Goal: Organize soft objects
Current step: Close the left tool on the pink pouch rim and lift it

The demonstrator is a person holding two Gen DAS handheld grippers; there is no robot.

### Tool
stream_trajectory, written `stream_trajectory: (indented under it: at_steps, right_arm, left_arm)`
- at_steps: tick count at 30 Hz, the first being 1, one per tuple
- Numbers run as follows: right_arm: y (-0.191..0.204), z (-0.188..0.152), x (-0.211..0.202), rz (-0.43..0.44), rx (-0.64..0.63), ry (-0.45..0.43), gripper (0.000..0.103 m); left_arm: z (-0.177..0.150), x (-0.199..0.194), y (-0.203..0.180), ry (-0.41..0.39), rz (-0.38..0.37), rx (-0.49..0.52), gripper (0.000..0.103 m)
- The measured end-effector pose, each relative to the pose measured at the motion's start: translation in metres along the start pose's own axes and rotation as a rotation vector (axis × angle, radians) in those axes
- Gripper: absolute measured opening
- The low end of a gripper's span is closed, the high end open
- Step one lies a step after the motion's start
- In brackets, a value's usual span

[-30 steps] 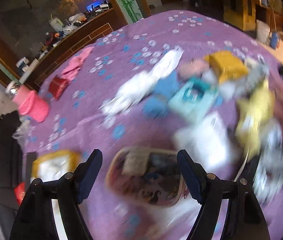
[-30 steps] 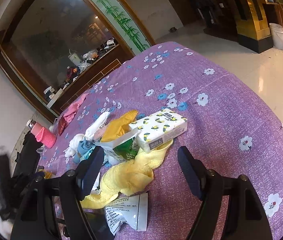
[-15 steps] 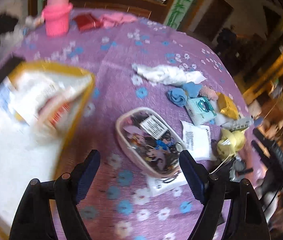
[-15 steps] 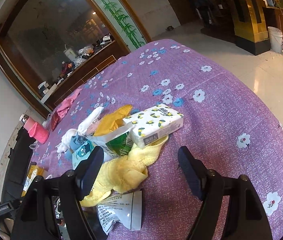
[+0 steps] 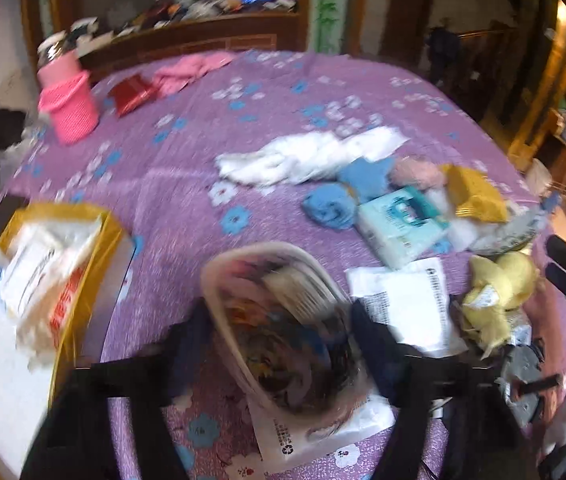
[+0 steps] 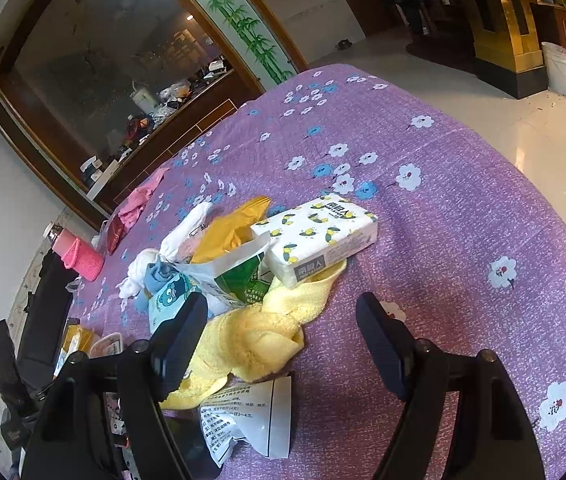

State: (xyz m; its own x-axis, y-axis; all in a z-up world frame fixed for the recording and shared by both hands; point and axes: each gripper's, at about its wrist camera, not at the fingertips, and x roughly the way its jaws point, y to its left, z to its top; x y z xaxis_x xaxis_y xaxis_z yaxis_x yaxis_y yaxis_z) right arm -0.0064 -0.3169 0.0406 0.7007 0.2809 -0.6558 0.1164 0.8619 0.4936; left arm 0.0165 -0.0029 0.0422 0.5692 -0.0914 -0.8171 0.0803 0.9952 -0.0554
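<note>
Left gripper (image 5: 279, 332): we see its jaws closing around the clear oval plastic pouch with cartoon print (image 5: 279, 320), which lies between them on the purple flowered cloth (image 5: 187, 160), near centre; blur hides whether the pads press yet.
Risk, left: we judge the slack pouch could slip or fold out of a half-made pinch, or the white printed sheet (image 5: 403, 304) under its right edge could get dragged along.
Yellow-rimmed box (image 5: 39, 264): at the near left, cut by the frame edge; its contents are smeared.
Soft pile: white cloth (image 5: 307, 156), blue cloth (image 5: 331, 204), teal tissue pack (image 5: 399, 220), right of centre.
Right gripper (image 6: 283, 344): spread wide, nothing between the jaws, hanging over the yellow fluffy towel (image 6: 255, 340).
Risk, right: the lemon-print tissue pack (image 6: 315, 236) rests on that towel; we think a pull could tip it.
Hidden: the towel's near end, behind the left finger.
</note>
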Motion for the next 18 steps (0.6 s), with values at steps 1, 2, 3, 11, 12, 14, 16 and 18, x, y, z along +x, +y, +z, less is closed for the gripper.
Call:
stream_trajectory:
  at_steps: [1,2,3,11,12,14,16,18]
  right_arm:
    - [0.000,0.000,0.000,-0.002,0.000,-0.001,0.076]
    - [0.000,0.000,0.001,-0.006,-0.001,0.000,0.076]
    - [0.000,0.001,0.001,-0.010,0.000,0.001,0.076]
    - [-0.004,0.000,0.005,-0.051,0.000,0.003,0.076]
    - [-0.004,0.000,0.006,-0.055,0.001,0.006,0.076]
    - [-0.005,0.000,0.007,-0.061,0.003,0.011,0.076]
    - [-0.007,-0.001,0.007,-0.066,0.005,0.013,0.076]
    - [-0.008,-0.001,0.007,-0.066,0.010,0.014,0.076]
  left_arm:
    - [0.001,-0.004,0.003,-0.008,-0.026,0.002,0.035]
    - [0.002,-0.008,0.006,-0.015,-0.045,-0.004,0.024]
    - [0.003,-0.013,0.010,-0.027,-0.078,-0.011,0.021]
    - [-0.007,-0.048,0.017,-0.078,-0.241,0.007,0.012]
    - [-0.009,-0.046,0.014,-0.071,-0.252,0.017,0.012]
    - [-0.010,-0.040,0.007,-0.052,-0.260,0.047,0.013]
    - [-0.011,-0.035,-0.001,-0.058,-0.224,0.059,0.016]
    - [-0.011,-0.028,-0.005,-0.029,-0.212,0.058,0.037]
